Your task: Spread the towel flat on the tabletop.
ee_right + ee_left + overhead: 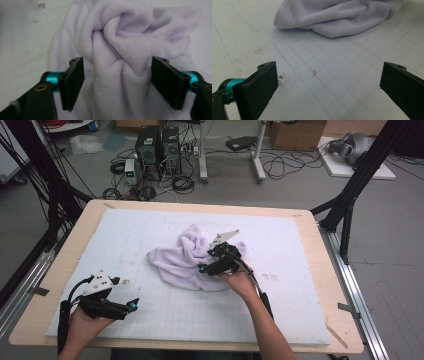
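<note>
The towel (192, 262) lies crumpled in a heap near the middle of the white mat (300, 270), pale lilac, its folds twisted into a knot on top; my right gripper (117, 80) sits over its near side with the fingers (73, 82) apart and a thick ridge of cloth standing between them, not yet pinched. To do this well I judge I should sink a little lower so the pads straddle one fold only (a whole bunch would lift as a lump); then close firmly and draw up and outward, so the heap opens rather than drags. My left gripper (327, 82) rests low on the mat at the near left, well apart from the towel, its fingers (262, 85) spread wide on nothing; it looks ready to come in for a hemmed edge, which shows at the towel's left end. Counted: one towel; one mat; two grippers; one wooden counter (60, 270) beneath it all.
</note>
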The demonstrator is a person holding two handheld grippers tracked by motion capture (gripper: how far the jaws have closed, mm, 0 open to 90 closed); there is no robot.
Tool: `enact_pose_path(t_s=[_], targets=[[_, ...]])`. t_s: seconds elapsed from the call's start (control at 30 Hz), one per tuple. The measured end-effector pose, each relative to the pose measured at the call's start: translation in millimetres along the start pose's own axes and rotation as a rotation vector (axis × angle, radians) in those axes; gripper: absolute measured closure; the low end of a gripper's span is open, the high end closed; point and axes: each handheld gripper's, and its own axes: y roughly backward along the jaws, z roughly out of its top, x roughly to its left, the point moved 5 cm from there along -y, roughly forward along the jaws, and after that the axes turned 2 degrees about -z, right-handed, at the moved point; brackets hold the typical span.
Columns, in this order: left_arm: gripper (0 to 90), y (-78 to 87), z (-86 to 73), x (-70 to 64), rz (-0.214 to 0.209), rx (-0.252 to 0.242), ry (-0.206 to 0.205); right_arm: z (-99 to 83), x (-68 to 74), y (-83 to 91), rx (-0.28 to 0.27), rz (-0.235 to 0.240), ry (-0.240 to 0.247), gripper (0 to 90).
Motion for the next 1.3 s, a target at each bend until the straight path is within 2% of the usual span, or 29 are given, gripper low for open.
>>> enact_pose_path(t_s=[0.03, 0.07, 0.1, 0.17, 0.2, 0.27, 0.37, 0.5, 0.6, 0.7, 0.77, 0.8, 0.83, 0.87, 0.9, 0.97, 1.0, 1.03, 1.07, 1.13, 1.17, 1.2, 1.23, 1.3], targets=[[2.3, -0.2, 0.0, 0.1, 0.0, 0.001, 0.0, -4.6, 1.4, -10.2, 0.037, -0.012, 0.015, 41.7], [2.3, -0.7, 0.3, 0.0, -0.001, 0.001, 0.0, -4.6, 1.4, -10.2, 0.037, -0.012, 0.015, 41.7], [2.3, -0.9, 0.3, 0.1, 0.001, 0.0, 0.0, -6.5, 2.2, -14.1, 0.056, -0.015, 0.035, 46.9], [2.3, -0.9, 0.3, 0.2, 0.002, 0.003, -0.003, -7.1, 4.0, -16.6, 0.059, -0.019, 0.056, 58.2], [2.3, -0.4, 0.1, 0.5, -0.001, 0.008, -0.01, -6.9, 4.6, -15.6, 0.055, -0.006, 0.053, 63.8], [2.3, -0.3, 0.1, 0.0, 0.0, 0.002, -0.002, -6.9, 6.5, -7.8, 0.047, 0.055, 0.038, 69.5], [2.3, 0.6, 0.3, 1.0, 0.001, 0.001, -0.002, -5.5, 9.2, 0.0, 0.038, 0.072, 0.059, 70.4], [2.3, 1.0, 0.6, 0.2, 0.002, -0.004, -0.002, -3.1, 20.9, 20.7, 0.02, 0.102, 0.123, 70.4], [2.3, 0.2, 1.2, -0.5, -0.005, -0.001, -0.002, -1.0, 28.8, 37.7, -0.012, 0.131, 0.134, 70.5], [2.3, -0.5, 1.8, -2.0, -0.006, -0.004, -0.005, -1.1, 39.7, 54.6, -0.02, 0.159, 0.166, 70.5], [2.3, -0.6, 1.8, -2.5, -0.007, -0.003, -0.006, -2.9, 52.9, 69.5, -0.01, 0.184, 0.196, 70.4], [2.3, -0.7, 1.9, -2.8, -0.007, -0.004, -0.006, -2.9, 52.9, 69.5, -0.01, 0.184, 0.196, 70.4], [2.3, -0.6, 2.0, -3.1, -0.008, -0.005, -0.006, -4.0, 63.0, 78.8, -0.02, 0.208, 0.22, 70.5], [2.3, -0.2, 2.0, -3.4, -0.009, -0.001, -0.01, -4.0, 63.0, 78.8, -0.02, 0.208, 0.22, 70.5], [2.3, -0.4, 2.2, -4.0, -0.009, -0.004, -0.009, -7.4, 74.6, 86.4, -0.022, 0.24, 0.228, 70.5], [2.3, -0.2, 2.2, -4.9, -0.013, -0.001, -0.016, -13.8, 84.5, 89.4, -0.023, 0.263, 0.238, 70.4], [2.3, -0.6, 2.2, -5.5, -0.015, 0.001, -0.018, -13.8, 84.5, 89.4, -0.023, 0.263, 0.238, 70.4], [2.3, -1.3, 2.3, -6.0, -0.015, 0.0, -0.02, -25.7, 91.5, 84.9, -0.002, 0.279, 0.235, 69.7], [2.3, -1.8, 2.4, -6.7, -0.016, 0.003, -0.021, -25.7, 91.5, 84.9, -0.002, 0.279, 0.235, 69.7], [2.3, -2.8, 3.0, -7.9, -0.022, 0.004, -0.025, -42.4, 94.5, 73.1, 0.034, 0.284, 0.22, 66.8], [2.3, -3.1, 3.3, -8.5, -0.023, 0.002, -0.023, -52.8, 94.7, 65.2, 0.061, 0.283, 0.202, 63.3], [2.3, -3.4, 3.9, -9.2, -0.028, 0.0, -0.023, -61.1, 94.1, 59.7, 0.064, 0.294, 0.167, 55.7], [2.3, -3.7, 4.5, -9.6, -0.029, 0.001, -0.026, -61.1, 94.1, 59.7, 0.064, 0.294, 0.167, 55.7], [2.3, -4.6, 6.4, -11.4, -0.037, 0.0, -0.026, -59.2, 92.9, 66.0, 0.028, 0.285, 0.133, 43.2]])
